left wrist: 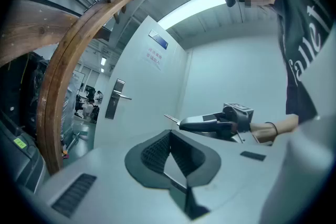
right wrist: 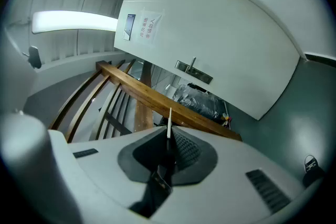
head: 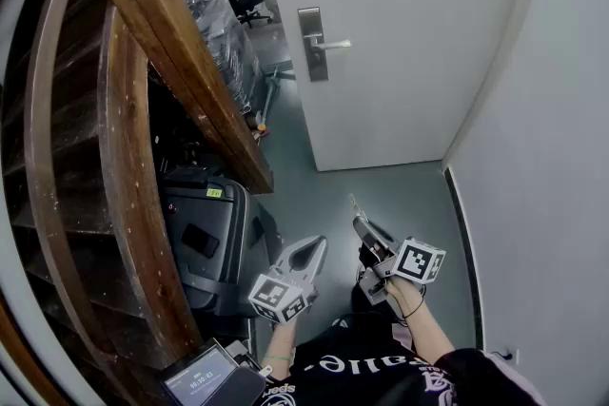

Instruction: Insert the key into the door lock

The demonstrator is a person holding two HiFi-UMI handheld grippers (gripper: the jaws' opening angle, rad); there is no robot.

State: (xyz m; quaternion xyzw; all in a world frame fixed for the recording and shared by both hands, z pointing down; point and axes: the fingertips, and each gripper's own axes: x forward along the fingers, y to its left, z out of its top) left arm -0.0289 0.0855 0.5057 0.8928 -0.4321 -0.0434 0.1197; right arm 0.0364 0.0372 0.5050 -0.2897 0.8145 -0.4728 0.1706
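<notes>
The white door stands ahead, with a metal lock plate and lever handle near its left edge. My right gripper is low and well short of the door, shut on a thin silver key that points up and forward. In the right gripper view the key sticks out between the shut jaws, with the lock plate far beyond it. My left gripper hangs beside the right one, shut and holding nothing. The left gripper view shows the right gripper, the key and the lock plate.
A curved wooden stair rail and steps fill the left side. A dark case stands on the floor below it, close to my left gripper. A white wall closes the right. Plastic-wrapped goods lie beyond the open door's edge.
</notes>
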